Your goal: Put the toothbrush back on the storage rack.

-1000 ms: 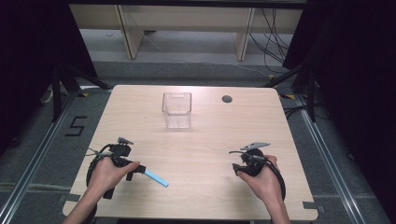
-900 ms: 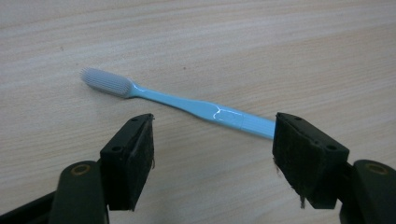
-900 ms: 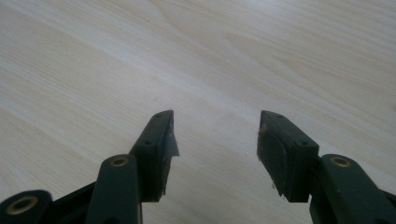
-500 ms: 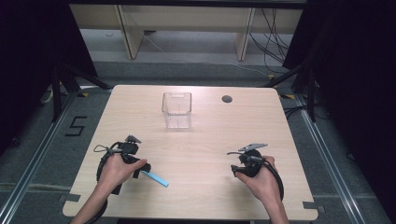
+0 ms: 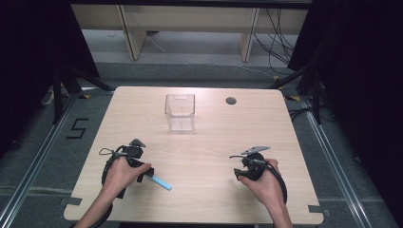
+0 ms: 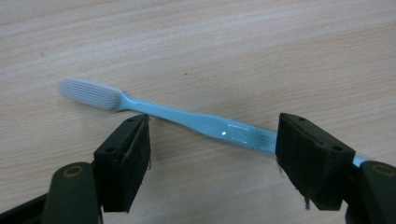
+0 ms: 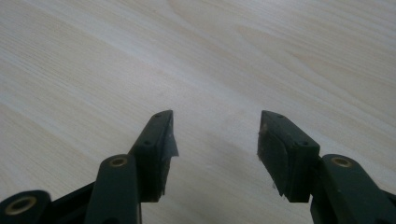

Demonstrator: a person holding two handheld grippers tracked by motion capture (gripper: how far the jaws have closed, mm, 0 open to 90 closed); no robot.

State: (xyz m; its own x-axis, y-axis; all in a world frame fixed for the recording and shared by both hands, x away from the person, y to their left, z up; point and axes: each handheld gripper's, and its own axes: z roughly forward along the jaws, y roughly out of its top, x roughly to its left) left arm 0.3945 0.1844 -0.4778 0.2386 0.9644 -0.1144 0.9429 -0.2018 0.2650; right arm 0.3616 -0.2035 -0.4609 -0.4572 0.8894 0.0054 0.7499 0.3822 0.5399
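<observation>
A light blue toothbrush (image 5: pixel 161 182) with white bristles lies flat on the wooden table (image 5: pixel 214 137) near the front left. My left gripper (image 5: pixel 145 175) sits right over its handle end, held in a hand. In the left gripper view the toothbrush (image 6: pixel 210 126) runs across the gap between the two jaws of the left gripper (image 6: pixel 212 122). The pads stand apart from it, and the jaws have just been opening. My right gripper (image 5: pixel 239 174) rests low at the front right, open. Bare wood shows between the jaws of the right gripper (image 7: pixel 215 119).
A clear plastic container (image 5: pixel 180 111) stands upright at the middle back of the table. A round cable hole (image 5: pixel 231 100) is at the back right. Wooden shelving and cables lie on the floor beyond the far edge.
My left hand has shifted a little to the right, closer over the toothbrush. The toothbrush and the right hand have stayed in place.
</observation>
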